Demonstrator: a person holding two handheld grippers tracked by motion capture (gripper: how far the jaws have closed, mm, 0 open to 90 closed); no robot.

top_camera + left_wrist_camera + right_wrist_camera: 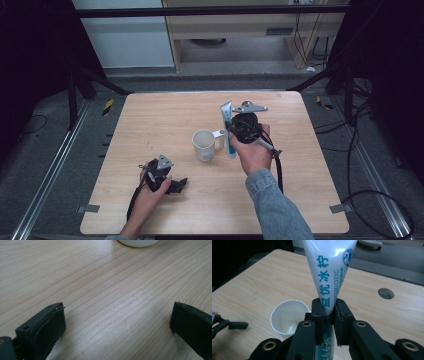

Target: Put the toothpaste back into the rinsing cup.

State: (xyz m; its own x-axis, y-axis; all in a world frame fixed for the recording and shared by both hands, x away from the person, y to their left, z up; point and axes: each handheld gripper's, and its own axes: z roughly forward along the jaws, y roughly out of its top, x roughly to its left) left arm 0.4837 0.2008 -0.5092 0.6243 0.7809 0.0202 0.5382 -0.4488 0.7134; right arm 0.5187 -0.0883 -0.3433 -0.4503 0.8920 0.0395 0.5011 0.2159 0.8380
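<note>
A white and teal toothpaste tube stands upright just right of a white cup, its wide crimped end up. My right gripper is shut on the tube's lower half. In the right gripper view the jaws pinch the tube at my right gripper, and the empty cup sits below to the left. My left gripper rests low on the wooden table near the front left, open and holding nothing. In the left gripper view my left gripper has its jaws spread wide over bare wood, with the cup's base ahead.
The table has a small round hole near its far side. The left gripper lies a short way left of the cup. Metal rails and cables run along the floor around the table.
</note>
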